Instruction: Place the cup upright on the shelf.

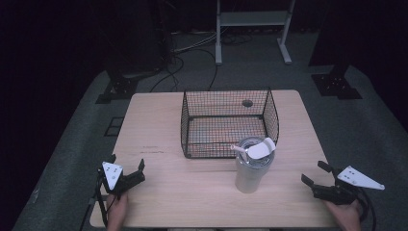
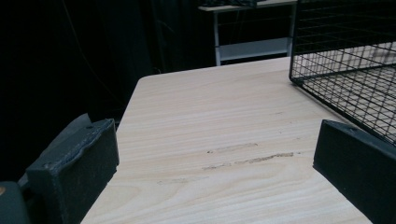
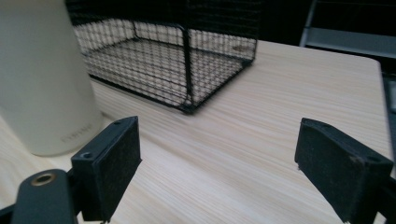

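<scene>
The right claw (image 1: 315,177) rests at the right edge of the pale wooden table (image 1: 159,130), jaws spread wide, empty. The left claw (image 1: 129,168) sits at the near left corner, likewise gaping. Between them stands a tall pale tumbler with lid and straw (image 1: 251,166), just before the black wire basket (image 1: 226,122).

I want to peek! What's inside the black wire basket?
Nothing lies inside the black wire basket: just its mesh floor, with the light wooden table showing through. The tall white lidded tumbler hides its near right corner.
</scene>
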